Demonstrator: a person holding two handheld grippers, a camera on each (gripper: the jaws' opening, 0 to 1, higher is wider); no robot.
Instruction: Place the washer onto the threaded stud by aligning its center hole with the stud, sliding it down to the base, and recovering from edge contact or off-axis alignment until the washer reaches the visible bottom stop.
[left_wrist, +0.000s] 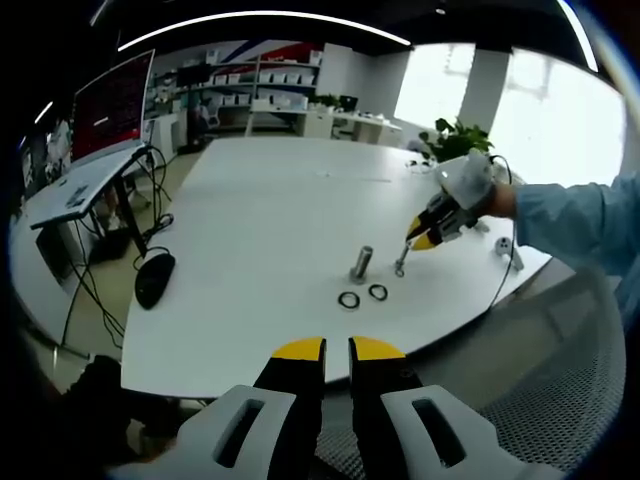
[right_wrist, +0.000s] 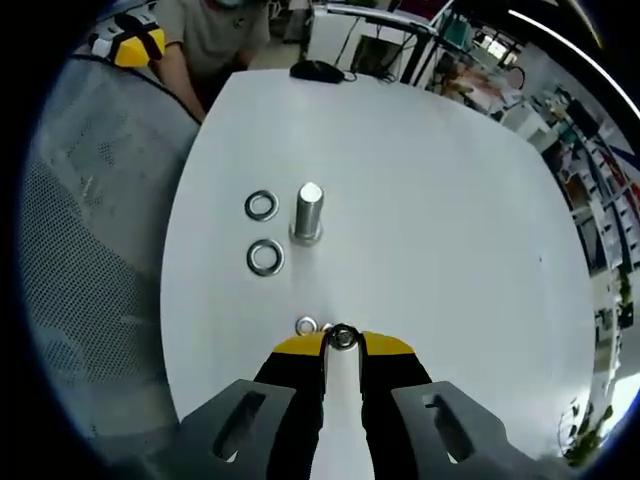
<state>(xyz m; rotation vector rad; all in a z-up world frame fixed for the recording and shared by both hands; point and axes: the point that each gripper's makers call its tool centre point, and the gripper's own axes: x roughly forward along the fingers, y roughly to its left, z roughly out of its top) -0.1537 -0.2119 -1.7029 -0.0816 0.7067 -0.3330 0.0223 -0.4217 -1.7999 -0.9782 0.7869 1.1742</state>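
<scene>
Right claw (right_wrist: 342, 340) on washer (right_wrist: 342, 337) near stud (right_wrist: 308, 212)

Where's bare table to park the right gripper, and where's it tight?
Free: the wide white table beyond and to the right of the stud in the right gripper view. Crowded: two washers sit beside the stud toward the table edge, and a small washer lies at the right gripper tips.

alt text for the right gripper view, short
The right gripper pinches a small washer at its yellow tips above a white table. Ahead stands an upright threaded stud, with two loose washers lying beside it.
</scene>
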